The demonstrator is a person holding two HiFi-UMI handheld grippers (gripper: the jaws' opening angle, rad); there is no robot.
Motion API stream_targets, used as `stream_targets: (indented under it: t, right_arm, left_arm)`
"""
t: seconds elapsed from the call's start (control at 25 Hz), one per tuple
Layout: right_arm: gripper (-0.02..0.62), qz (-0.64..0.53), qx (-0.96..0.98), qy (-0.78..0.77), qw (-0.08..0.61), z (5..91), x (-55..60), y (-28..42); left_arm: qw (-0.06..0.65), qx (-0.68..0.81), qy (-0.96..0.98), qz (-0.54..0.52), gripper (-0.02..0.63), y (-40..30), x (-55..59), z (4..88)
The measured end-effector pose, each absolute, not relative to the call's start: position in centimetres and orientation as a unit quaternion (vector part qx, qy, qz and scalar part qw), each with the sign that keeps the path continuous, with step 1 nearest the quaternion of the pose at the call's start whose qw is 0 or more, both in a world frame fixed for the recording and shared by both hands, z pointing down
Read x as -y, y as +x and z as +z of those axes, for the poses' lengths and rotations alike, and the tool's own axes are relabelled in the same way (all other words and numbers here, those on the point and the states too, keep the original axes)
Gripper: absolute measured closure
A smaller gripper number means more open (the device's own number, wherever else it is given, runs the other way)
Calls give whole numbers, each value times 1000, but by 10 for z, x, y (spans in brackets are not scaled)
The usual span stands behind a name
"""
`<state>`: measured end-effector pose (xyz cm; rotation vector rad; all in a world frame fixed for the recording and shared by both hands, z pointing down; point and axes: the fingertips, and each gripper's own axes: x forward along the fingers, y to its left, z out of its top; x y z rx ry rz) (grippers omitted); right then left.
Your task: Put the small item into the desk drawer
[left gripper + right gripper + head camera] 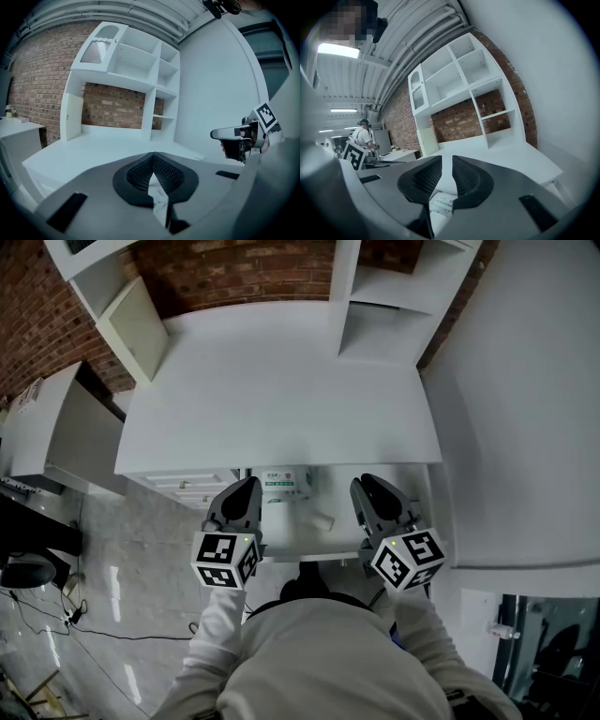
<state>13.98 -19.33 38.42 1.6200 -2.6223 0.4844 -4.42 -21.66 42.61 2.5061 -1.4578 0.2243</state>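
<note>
Hovering above the open drawer, the right gripper holds its ribbed black pads slightly apart with nothing between; the left gripper has its pads pressed together, empty. A boxy white packet, green-printed, lies inside the drawer under the smooth white desk.

Right hand-held gripper jaws narrowly apart, empty; white green-labelled box below; white desk ahead.

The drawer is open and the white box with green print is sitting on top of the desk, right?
Not quite. The drawer is open, but the white box with green print lies inside it, not on the desk top, which is bare. The head view shows this.
</note>
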Motion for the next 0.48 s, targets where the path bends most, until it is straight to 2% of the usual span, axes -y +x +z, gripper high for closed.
stream_targets:
  t: [0.32,0.48]
  right_arm:
    - [565,129,828,545,-9,371,187,157]
    - [568,123,822,556,-8,369,185,164]
  left_arm:
    - [115,496,857,72,589,-40,213,423]
    - [114,495,858,71,589,-39,211,421]
